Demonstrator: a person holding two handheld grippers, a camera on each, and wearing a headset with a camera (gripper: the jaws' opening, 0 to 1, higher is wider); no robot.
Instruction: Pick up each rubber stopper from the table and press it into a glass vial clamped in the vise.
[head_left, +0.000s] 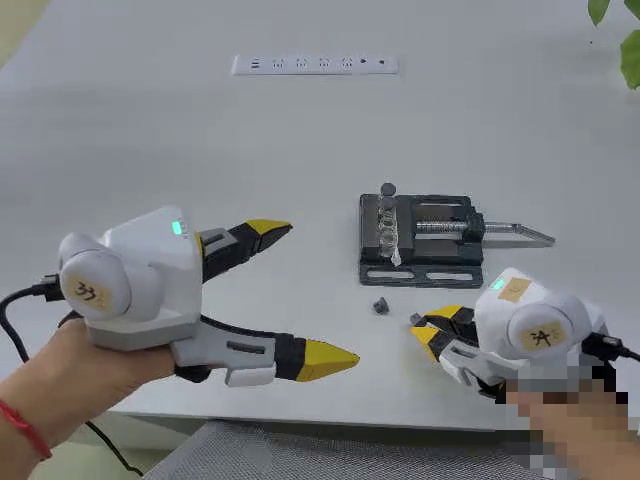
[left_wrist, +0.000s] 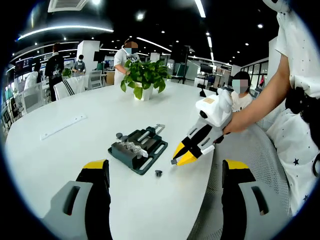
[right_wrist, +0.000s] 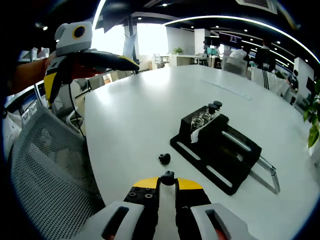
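A black vise (head_left: 440, 250) stands on the white table and clamps a row of glass vials (head_left: 386, 232). The far vial carries a dark stopper (head_left: 388, 189). One loose rubber stopper (head_left: 380, 306) lies in front of the vise. My right gripper (head_left: 422, 327) sits low at the table's near edge, shut on a second small stopper (right_wrist: 167, 175) at its yellow tips. My left gripper (head_left: 305, 293) hovers to the left of the vise, its jaws wide open with nothing between them. In the left gripper view the loose stopper (left_wrist: 158, 173) lies just left of the right gripper (left_wrist: 176, 160).
A white power strip (head_left: 314, 65) lies at the far side of the table. A potted plant (left_wrist: 145, 75) stands beyond the vise (left_wrist: 137, 147). A mesh chair (right_wrist: 45, 165) sits at the near table edge. Several people are in the room behind.
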